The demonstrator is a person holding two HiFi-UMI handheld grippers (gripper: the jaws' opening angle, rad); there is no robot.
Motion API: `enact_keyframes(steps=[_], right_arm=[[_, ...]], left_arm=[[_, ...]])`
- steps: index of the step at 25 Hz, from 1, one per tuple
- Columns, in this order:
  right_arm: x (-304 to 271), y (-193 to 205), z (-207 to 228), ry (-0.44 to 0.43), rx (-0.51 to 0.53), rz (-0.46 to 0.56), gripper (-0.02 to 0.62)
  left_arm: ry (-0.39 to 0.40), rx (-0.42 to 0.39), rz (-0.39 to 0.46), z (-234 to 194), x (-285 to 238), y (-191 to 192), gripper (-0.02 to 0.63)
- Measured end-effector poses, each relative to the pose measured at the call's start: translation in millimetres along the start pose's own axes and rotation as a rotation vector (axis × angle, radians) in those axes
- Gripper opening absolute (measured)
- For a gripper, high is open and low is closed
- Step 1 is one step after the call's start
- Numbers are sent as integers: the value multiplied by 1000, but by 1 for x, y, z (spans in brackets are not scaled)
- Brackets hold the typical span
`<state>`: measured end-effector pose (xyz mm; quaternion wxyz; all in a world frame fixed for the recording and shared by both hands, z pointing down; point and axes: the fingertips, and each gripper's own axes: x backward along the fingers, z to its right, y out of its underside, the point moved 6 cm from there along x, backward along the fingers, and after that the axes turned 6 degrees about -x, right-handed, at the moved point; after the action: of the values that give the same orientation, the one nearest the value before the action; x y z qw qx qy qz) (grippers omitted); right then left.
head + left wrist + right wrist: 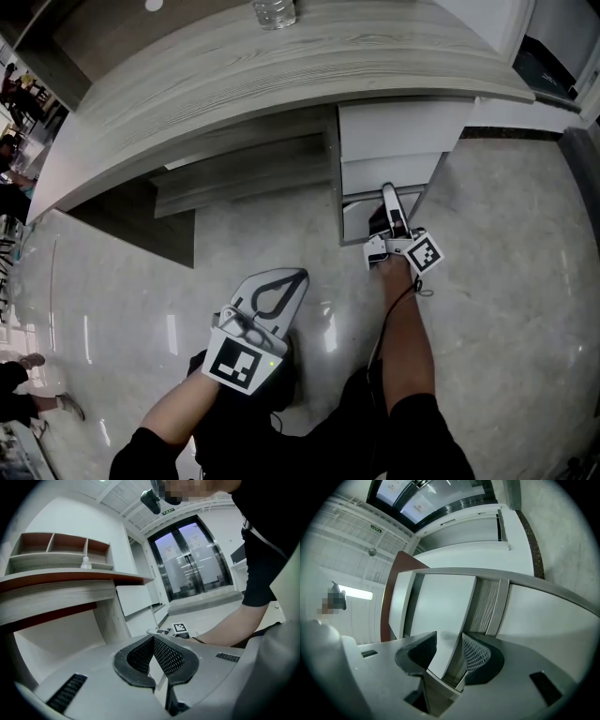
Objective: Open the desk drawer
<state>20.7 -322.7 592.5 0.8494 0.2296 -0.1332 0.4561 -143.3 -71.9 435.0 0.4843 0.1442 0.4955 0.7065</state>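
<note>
Drawers [375, 173] were stacked under the right end of the desk [281, 66], all white fronts. Right gripper [388, 192] was right up at them with its jaws spread wide, and the edge of a white drawer panel [440, 616] sat in the gap, with no clear squeeze on it. Left gripper [272, 286] hung low over the shiny floor [506, 281], jaws closed tight, nothing in them.

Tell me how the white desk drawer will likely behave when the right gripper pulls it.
The drawer looks like a stiff flat panel, so it probably will not bend. Its smooth face may slip from the right gripper, whose jaws stand open. It should slide straight out, not tip, being housed under the desk.
</note>
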Motion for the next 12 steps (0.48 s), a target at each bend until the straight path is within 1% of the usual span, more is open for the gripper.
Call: enact_keyframes(steps=[2, 3, 4, 9, 12], right_arm=[[-1, 0, 1, 1, -12, 2, 164], [0, 1, 2, 9, -15, 5, 137], [0, 1, 3, 16, -16, 9, 127], [0, 1, 2, 3, -49, 34, 115], [1, 3, 2, 3, -39, 34, 103]], left_arm=[[4, 5, -1, 0, -2, 2, 3], [4, 10, 0, 0, -3, 2, 3], [2, 14, 3, -1, -4, 2, 3], [-2, 2, 13, -3, -4, -1, 3], [-4, 8, 11, -3, -4, 1, 3]])
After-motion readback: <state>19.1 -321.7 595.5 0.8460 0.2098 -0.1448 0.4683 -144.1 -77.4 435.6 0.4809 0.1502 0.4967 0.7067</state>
